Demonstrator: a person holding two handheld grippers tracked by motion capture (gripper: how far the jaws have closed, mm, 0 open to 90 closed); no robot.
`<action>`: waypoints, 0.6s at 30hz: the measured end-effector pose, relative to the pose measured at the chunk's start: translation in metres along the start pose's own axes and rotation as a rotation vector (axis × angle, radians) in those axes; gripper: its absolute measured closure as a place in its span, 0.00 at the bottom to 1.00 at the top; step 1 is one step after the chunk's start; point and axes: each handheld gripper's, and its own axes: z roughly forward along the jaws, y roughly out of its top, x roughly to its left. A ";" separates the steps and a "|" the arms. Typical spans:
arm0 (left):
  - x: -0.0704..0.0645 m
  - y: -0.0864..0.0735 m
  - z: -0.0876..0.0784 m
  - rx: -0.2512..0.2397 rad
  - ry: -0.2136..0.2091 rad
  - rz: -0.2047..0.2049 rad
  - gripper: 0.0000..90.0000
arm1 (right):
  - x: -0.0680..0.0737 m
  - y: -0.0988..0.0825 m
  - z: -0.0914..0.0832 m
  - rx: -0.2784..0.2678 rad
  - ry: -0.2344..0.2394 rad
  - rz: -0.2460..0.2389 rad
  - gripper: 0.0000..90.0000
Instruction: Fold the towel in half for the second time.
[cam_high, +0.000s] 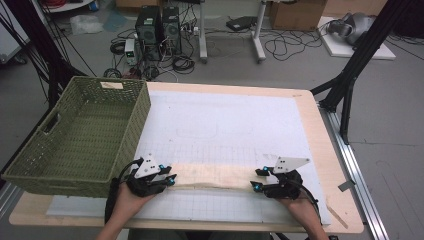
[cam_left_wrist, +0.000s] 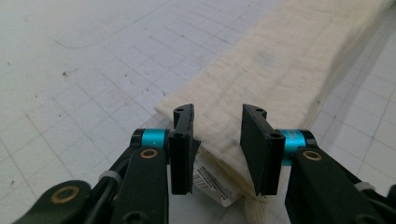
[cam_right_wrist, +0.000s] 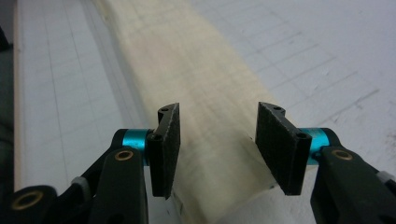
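I am hovering my left tongs (cam_high: 169, 178) and right tongs (cam_high: 256, 180), both gaping wide, over opposite ends of the folded cloth (cam_high: 212, 177), which is lying right of the basket (cam_high: 131, 131). I am thinking each should be closing squarely across all layers.

Between the jaws of the left gripper (cam_left_wrist: 217, 140) lies a cream cloth (cam_left_wrist: 275, 70), soft, matt and finely ribbed, with a printed paper-like label (cam_left_wrist: 212, 184) under its near end. The jaw pads are matt black with a ribbed face, on glossy teal metal collars and brass-coloured rivets. Beneath both lies a smooth, matt white mat (cam_high: 225, 120) with a printed grid on a pale wood table (cam_high: 320, 135), and beyond the left gripper stands a green woven-look plastic basket (cam_high: 80, 135).
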 end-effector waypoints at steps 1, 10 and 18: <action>0.000 0.000 -0.001 -0.006 -0.005 -0.001 0.71 | 0.000 0.001 -0.002 -0.011 -0.007 0.003 0.55; -0.001 -0.003 0.000 0.035 -0.017 0.003 0.65 | -0.008 -0.003 -0.009 -0.006 -0.086 0.077 0.56; -0.001 -0.005 0.005 0.076 -0.016 -0.017 0.62 | -0.016 -0.009 -0.010 0.020 -0.111 0.156 0.52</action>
